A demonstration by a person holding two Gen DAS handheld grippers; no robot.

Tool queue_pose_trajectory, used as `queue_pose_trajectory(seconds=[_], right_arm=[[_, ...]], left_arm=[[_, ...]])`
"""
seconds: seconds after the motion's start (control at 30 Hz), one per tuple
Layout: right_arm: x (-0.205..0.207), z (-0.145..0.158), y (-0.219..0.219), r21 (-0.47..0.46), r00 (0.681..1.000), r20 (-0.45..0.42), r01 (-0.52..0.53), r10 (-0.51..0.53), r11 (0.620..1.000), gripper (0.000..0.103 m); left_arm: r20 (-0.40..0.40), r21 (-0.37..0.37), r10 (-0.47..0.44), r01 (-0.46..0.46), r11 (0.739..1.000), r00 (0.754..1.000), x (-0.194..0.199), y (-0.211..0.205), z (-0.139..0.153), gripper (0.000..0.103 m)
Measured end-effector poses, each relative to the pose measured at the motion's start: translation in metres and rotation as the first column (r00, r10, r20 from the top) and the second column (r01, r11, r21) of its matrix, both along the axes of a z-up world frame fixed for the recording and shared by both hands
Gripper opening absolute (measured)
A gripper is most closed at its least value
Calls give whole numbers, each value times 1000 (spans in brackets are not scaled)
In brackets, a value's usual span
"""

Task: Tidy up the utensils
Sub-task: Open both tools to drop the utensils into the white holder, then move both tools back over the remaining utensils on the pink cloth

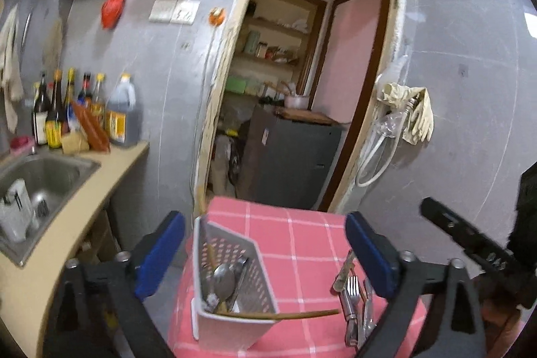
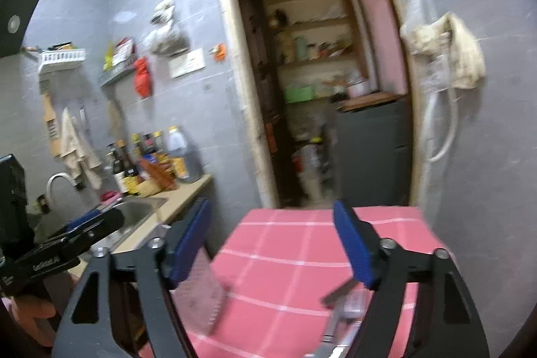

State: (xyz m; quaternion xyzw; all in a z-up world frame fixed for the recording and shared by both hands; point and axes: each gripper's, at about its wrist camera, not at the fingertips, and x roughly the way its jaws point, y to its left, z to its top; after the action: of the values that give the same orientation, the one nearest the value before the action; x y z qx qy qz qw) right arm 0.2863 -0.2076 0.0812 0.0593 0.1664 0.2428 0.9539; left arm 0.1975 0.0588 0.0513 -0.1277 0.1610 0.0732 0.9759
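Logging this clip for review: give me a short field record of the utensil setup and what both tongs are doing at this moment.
surface: pink checked tablecloth
holder: white perforated utensil basket on the cloth, holding a spoon and other cutlery
chopstick: sticking out of the basket toward the loose cutlery
loose cutlery: fork and other metal pieces lying right of the basket
left tongs: open, empty, above the basket
right tongs: open, empty, above the cloth
blur: right wrist view too smeared for cutlery detail
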Motion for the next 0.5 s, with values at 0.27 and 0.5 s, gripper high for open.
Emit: queue_pose_trajectory(seconds=[0.27, 0.5], right_arm=[[-15, -3, -58, -55, 987, 39, 157, -155, 986, 100], [-14, -19, -101, -84, 975, 6, 220, -220, 972, 101]], left_arm=[[19, 102, -80, 78, 992, 997, 9, -63, -1, 103], [19, 112, -122, 119, 987, 992, 24, -105, -12, 103]])
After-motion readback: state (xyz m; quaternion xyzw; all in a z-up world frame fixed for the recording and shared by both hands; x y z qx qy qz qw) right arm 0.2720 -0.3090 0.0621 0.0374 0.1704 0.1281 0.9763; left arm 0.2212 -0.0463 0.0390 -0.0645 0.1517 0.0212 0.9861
